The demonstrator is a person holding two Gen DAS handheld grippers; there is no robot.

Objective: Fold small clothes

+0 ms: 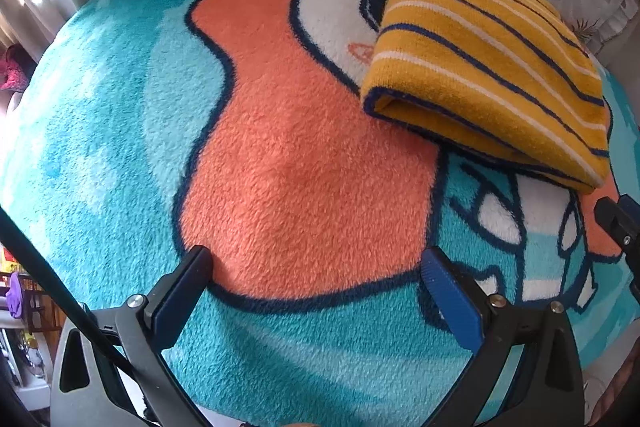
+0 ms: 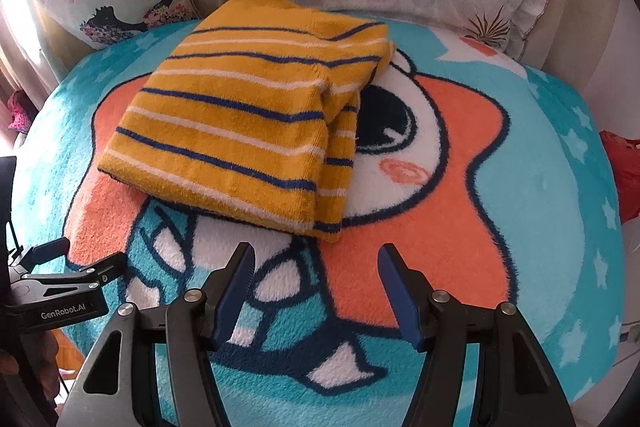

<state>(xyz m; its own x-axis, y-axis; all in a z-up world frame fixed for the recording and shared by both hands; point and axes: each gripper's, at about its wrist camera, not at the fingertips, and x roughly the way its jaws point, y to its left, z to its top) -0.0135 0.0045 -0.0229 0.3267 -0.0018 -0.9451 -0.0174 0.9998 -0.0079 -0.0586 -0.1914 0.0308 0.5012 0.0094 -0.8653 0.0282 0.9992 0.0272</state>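
- One garment (image 1: 488, 59), yellow striped, lies folded on the blanket (image 1: 120, 107) ahead and right of the left gripper (image 1: 316, 267), whose jaws are spread and empty.
- Right view: the right gripper (image 2: 316, 269) hangs just short of the garment's near edge, jaws released. Folding looks about finished; next, probably smoothing it or setting it aside.

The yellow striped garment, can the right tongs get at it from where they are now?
Probably yes: the right tongs are open, and only bare blanket lies between them and the folded yellow striped garment.
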